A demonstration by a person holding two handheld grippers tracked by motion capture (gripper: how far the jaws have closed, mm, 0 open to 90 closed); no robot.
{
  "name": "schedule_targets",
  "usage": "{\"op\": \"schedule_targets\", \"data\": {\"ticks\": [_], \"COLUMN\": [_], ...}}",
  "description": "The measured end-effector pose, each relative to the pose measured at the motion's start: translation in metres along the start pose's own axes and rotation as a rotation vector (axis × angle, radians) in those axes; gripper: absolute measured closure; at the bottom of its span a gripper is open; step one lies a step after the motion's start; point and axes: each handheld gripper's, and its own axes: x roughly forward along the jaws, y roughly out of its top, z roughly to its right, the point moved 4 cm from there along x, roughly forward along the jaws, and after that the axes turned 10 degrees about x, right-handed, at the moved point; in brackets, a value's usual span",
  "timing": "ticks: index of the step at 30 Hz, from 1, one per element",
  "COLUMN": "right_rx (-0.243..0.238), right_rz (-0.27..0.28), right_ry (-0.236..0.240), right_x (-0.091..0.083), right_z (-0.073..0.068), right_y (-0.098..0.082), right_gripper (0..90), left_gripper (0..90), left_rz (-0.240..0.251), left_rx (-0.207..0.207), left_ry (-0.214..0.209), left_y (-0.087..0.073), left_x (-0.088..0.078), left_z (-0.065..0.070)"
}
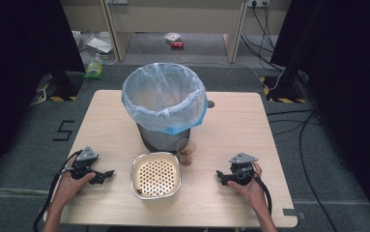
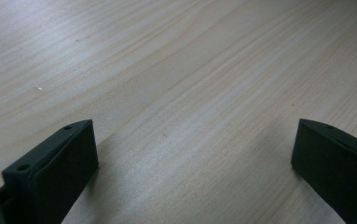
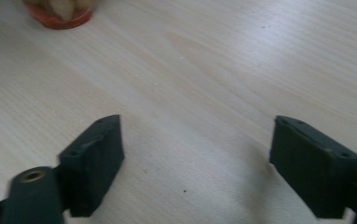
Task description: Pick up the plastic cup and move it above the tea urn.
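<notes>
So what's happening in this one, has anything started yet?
Not yet, by the look of it. A person sits at the wooden table with the left tongs and right tongs resting low on either side, both open and holding nothing. Between them sits a cream strainer bowl, with a small clear cup of brownish contents just behind it and a bag-lined bin beyond. Nothing is being touched.

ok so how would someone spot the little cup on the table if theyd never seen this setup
Find the lined bin at the middle of the wooden table. Just in front of it, at the far right corner of the perforated strainer basket, stands the small clear cup. It is the smallest item there, see-through with brownish contents.
</notes>
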Motion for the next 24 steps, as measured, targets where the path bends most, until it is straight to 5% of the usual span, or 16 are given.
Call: {"op": "schedule_targets", "data": {"ticks": [13, 20, 24], "right_rx": [0.105, 0.107, 0.062], "right_rz": [0.149, 0.188, 0.203], "right_ry": [0.068, 0.114, 0.156], "right_x": [-0.027, -0.032, -0.029], "right_z": [-0.005, -0.017, -0.034], "right_y": [0.037, 0.062, 0.085], "right_gripper": [27.3, 36.0, 43.0], "left_gripper": [0.0, 0.0, 0.0], "left_rz": [0.0, 0.0, 0.0], "left_rx": [0.0, 0.0, 0.0], "left_ry": [0.0, 0.0, 0.0], "left_y": [0.0, 0.0, 0.0], "left_x": [0.0, 0.0, 0.0], "left_z": [0.0, 0.0, 0.0]}}
